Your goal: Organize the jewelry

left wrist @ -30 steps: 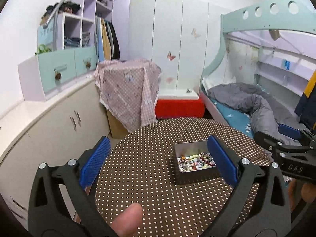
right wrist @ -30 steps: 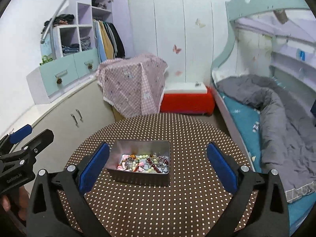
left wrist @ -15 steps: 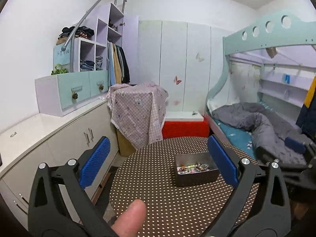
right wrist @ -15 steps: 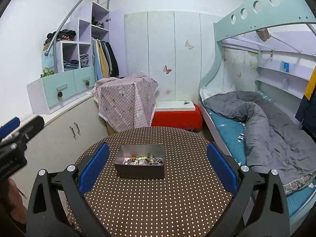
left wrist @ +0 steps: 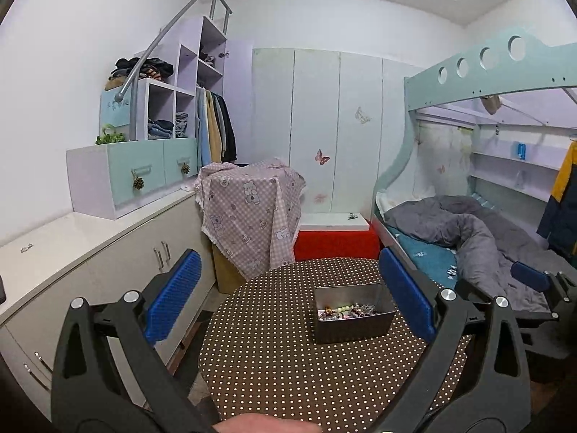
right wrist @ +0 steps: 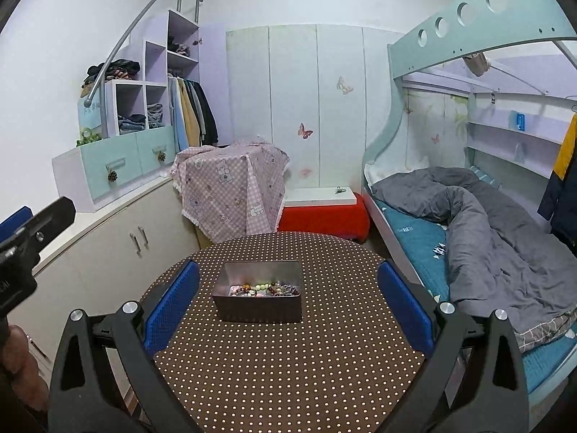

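On the dotted surface (right wrist: 288, 361), the jewelry tin (right wrist: 260, 301) lies broadside ahead of your right tongs (right wrist: 288, 305); left tongs (left wrist: 288, 301) sit off-side, both wide open, empty.

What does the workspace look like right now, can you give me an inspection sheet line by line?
Surface: round table with a brown polka-dot cover, bare apart from one tin.
Job's things: open metal tin near the table's middle, with a heap of beaded jewelry on its bottom; no lid seen.
Clutter: nothing seen on the table.
Grippers: left claw open and empty, off the table's left edge; right claw open and empty, facing the tin, above the table.
Cables: nothing seen.
Surroundings: bunk bed with a grey quilt to the right, white cabinets to the left, a checked cloth draped over something behind the table.
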`<state>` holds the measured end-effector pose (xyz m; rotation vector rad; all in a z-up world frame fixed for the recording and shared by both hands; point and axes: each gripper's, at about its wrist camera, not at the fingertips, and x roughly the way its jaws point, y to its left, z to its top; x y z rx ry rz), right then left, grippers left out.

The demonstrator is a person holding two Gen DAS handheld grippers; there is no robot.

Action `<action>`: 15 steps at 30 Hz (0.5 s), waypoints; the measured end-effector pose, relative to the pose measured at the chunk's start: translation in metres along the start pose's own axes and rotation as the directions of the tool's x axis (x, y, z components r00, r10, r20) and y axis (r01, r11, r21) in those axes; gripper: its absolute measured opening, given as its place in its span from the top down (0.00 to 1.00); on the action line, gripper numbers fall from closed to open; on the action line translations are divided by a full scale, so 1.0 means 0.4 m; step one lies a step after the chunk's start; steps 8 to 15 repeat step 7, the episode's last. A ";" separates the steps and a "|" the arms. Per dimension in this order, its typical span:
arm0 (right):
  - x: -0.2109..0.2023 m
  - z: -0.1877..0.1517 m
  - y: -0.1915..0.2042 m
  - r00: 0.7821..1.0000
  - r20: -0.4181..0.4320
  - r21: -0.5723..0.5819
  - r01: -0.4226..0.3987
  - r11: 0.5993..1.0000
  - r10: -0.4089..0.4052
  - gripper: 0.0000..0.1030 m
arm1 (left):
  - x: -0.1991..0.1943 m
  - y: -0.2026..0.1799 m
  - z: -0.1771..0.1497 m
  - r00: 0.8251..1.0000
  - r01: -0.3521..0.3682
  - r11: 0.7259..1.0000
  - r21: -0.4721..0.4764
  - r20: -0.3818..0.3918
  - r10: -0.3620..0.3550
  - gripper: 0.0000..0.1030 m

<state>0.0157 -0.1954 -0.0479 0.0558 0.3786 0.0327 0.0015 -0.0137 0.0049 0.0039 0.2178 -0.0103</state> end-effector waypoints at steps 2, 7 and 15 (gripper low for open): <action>-0.004 0.000 0.002 1.000 0.005 -0.001 0.002 1.000 -0.002 0.08 | 0.001 -0.003 -0.001 1.000 -0.003 1.000 0.005 -0.004 0.003 0.06; -0.011 0.001 0.005 1.000 0.011 -0.003 0.003 1.000 -0.003 0.08 | -0.001 -0.007 -0.003 1.000 -0.015 1.000 0.007 -0.004 0.015 0.06; -0.011 0.001 0.005 1.000 0.011 -0.003 0.003 1.000 -0.003 0.08 | -0.001 -0.007 -0.003 1.000 -0.015 1.000 0.007 -0.004 0.015 0.06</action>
